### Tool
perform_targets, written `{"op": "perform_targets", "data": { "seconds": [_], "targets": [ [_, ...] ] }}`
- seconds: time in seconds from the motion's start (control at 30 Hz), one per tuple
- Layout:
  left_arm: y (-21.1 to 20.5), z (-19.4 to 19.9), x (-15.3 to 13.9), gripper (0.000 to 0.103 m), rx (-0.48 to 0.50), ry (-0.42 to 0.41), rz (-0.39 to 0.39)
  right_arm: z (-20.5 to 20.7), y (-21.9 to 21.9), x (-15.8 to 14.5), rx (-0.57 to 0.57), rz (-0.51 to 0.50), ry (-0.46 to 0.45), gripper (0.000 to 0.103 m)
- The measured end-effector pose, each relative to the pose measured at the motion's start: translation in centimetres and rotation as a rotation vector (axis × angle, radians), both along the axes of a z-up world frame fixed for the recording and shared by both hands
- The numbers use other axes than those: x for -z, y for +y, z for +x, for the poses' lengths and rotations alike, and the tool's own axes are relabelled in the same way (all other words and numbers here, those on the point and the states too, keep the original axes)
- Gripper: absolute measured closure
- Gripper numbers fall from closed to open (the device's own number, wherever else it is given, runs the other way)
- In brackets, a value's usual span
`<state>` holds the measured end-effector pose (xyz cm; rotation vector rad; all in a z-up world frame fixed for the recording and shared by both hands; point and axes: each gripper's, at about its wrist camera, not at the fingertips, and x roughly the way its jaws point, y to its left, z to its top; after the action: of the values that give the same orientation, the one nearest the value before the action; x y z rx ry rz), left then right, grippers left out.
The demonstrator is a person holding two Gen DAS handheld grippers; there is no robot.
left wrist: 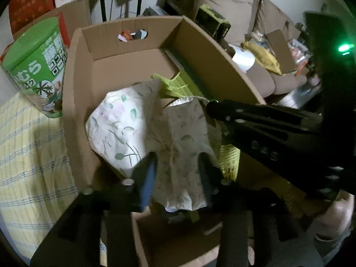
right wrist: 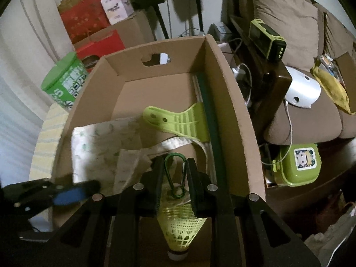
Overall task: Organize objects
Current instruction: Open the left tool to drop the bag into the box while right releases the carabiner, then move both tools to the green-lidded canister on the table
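In the left wrist view, a floral cloth bag [left wrist: 155, 133] is seen draped between the parted fingers of the left gripper [left wrist: 178, 173], over the cardboard box [left wrist: 75, 93]; no pressing is visible. Only the right wrist view shows the right gripper [right wrist: 173, 169] narrowly closed on a green carabiner [right wrist: 176, 173] with a yellow shuttlecock [right wrist: 180, 227] hanging at 6 o'clock. A lime plastic piece [right wrist: 178, 120] lies at 12 o'clock.

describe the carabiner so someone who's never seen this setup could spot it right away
Start at the big open cardboard box in the middle of the right wrist view. At its near end the right gripper reaches in, and the green carabiner sits between its fingers, a yellow-green shuttlecock hanging below it. It is the only thin metal loop there; the floral cloth bag and lime plastic piece nearby are broad and flat.
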<state>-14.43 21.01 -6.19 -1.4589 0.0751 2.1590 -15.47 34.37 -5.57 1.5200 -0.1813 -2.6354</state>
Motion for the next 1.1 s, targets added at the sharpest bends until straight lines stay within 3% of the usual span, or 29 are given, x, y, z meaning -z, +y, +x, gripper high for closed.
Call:
{"op": "perform_targets", "data": {
  "seconds": [0.07,0.17,0.33,0.67,0.73,1.1],
  "targets": [
    [-0.5,0.0,-0.8,0.049,-0.009,0.015,0.022,0.1,0.2,-0.1,0.010,0.009,0.004,0.081],
    [-1.2,0.1,-1.9,0.037,-0.020,0.033,0.050,0.3,0.5,-0.4,0.018,0.017,0.016,0.071],
    [-2.8,-0.3,-3.9,0.026,-0.052,0.071,0.092,0.9,1.1,-1.7,0.031,0.007,0.049,0.066],
    [-7.3,-1.5,-5.5,0.022,-0.157,0.117,0.079,1.9,-0.1,-5.1,-0.011,0.021,0.127,0.034],
    [-7.8,-1.7,-5.7,0.015,-0.171,0.140,0.061,2.0,-0.4,-5.6,-0.015,0.016,0.140,0.029],
    [-11.1,-1.9,-6.1,0.001,-0.243,0.214,0.019,1.8,-3.1,-6.3,-0.069,0.017,0.149,0.016]
  ]
}}
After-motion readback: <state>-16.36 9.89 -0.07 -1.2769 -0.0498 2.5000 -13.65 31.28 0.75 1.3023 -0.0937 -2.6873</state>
